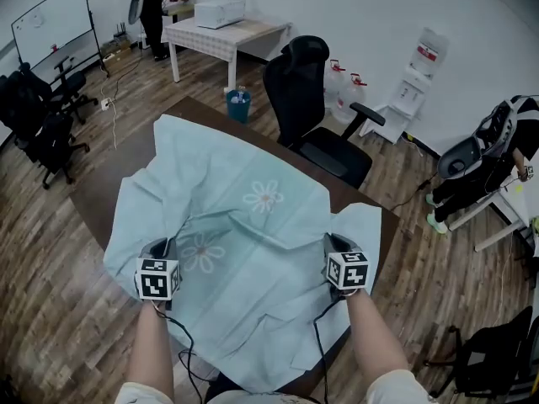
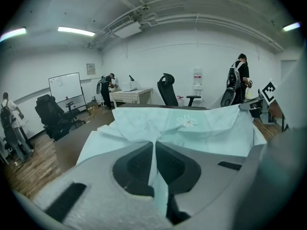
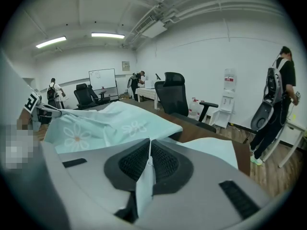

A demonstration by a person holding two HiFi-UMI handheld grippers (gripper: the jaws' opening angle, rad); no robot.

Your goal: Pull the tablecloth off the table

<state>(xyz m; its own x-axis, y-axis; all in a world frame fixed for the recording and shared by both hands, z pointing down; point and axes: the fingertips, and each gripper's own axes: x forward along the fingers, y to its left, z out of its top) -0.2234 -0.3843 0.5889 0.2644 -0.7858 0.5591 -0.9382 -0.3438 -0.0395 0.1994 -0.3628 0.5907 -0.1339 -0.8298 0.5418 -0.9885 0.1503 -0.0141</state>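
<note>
A pale blue tablecloth point(image 1: 244, 225) printed with white flowers lies rumpled over a dark brown table point(image 1: 109, 183). Its far part is bunched toward me, baring the table's far edges. My left gripper point(image 1: 162, 255) is shut on a fold of the tablecloth point(image 2: 154, 162) at the near left. On the near right, my right gripper point(image 1: 335, 249) is shut on another fold of the tablecloth point(image 3: 145, 176). In both gripper views a thin strip of cloth runs down between the closed pads. The near edge of the cloth hangs over the table's front.
A black office chair point(image 1: 316, 108) stands at the table's far side, a blue bin point(image 1: 238, 105) beside it. Further back are a white table point(image 1: 223, 34), water bottles point(image 1: 344, 87), a whiteboard point(image 1: 50, 23) and black chairs point(image 1: 42, 116) at left. A person point(image 1: 156, 7) stands far back.
</note>
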